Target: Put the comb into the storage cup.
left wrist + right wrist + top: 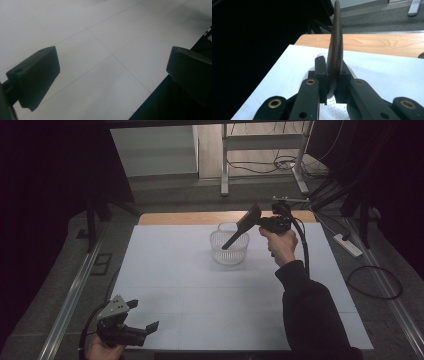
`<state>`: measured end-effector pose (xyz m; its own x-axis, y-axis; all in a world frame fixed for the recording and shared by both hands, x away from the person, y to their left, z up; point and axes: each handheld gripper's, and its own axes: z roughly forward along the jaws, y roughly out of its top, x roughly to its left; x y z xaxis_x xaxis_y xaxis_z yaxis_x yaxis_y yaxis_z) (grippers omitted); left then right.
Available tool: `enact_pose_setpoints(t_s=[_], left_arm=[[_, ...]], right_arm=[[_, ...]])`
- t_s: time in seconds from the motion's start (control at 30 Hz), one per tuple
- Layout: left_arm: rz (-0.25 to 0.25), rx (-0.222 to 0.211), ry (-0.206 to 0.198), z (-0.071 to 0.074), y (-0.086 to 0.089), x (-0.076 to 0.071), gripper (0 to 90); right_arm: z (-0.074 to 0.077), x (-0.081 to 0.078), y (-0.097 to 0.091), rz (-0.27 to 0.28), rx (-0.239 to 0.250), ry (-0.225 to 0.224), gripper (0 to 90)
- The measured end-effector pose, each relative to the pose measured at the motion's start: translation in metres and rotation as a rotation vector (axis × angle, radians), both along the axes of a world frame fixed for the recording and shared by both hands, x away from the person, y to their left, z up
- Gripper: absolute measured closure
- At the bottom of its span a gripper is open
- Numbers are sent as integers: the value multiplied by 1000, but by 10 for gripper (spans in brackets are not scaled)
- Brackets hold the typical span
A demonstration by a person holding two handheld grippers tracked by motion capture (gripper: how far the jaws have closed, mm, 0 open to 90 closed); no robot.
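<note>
A dark brown spatula [248, 216] hangs tilted over a white perforated basket [237, 255] at the far middle of the table, and its handle end dips into the basket. My right gripper [258, 223] is shut on the spatula near its blade. In the right gripper view the spatula [336, 42] stands edge-on between the jaws of the right gripper [333, 75], with the basket [334, 108] just below. My left gripper [144, 315] rests at the near left corner, open and empty. In the left gripper view its jaws stand wide apart around the left gripper [112, 75] midpoint, over bare white sheet.
A white sheet [200, 285] covers the table, with a wooden strip [190, 218] bare along the far edge. Metal rails run down both sides. On the floor to the right lie a power strip [347, 245] and a looped cable [372, 282]. A metal frame [225, 165] stands behind.
</note>
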<state>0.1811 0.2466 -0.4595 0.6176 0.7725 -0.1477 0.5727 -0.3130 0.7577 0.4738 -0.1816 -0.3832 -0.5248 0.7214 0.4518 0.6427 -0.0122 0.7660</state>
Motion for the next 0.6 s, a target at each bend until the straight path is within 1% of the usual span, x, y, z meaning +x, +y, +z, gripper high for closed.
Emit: enact_pose_setpoints(t_s=[0.2,0.4,0.6], left_arm=[[-1,1,1,0,0,0,0],[-2,3,1,0,-1,0,0],[-1,5,2,0,-1,0,0]], right_arm=[[-9,0,2,-4,-6,5,833],[-19,0,4,-1,0,23,833],[-27,0,7,4,-5,34,833]])
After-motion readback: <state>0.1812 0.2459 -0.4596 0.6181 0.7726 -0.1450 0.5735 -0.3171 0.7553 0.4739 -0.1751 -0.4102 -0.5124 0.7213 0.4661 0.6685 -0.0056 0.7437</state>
